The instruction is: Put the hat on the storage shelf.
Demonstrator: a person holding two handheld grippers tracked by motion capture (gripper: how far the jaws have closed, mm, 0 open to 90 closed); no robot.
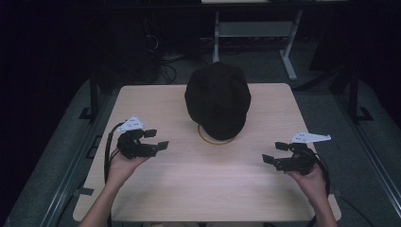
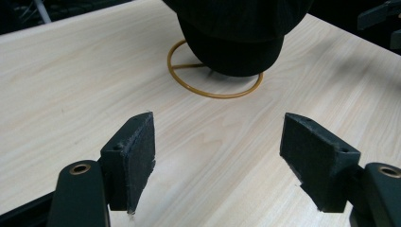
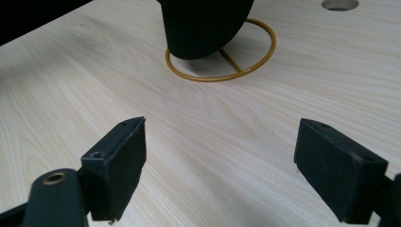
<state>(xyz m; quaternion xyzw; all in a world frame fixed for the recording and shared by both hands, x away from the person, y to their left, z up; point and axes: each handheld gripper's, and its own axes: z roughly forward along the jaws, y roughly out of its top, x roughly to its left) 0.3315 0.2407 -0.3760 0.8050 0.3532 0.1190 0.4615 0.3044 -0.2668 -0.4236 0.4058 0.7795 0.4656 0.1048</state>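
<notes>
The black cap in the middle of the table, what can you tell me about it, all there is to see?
The black cap is a soft, rounded, dark cloth cap with a short brim that points toward the person. It sits on a thin golden wire stand, whose round base ring lies flat on the pale wooden table, at the table's far middle. The brim overhangs the ring. Only the stand touches it; both grippers are well apart from it.

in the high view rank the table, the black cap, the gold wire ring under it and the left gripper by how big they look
1. Table
2. Black cap
3. Left gripper
4. Gold wire ring: mostly hidden under the cap, so its place against the gripper is unsure.
</notes>
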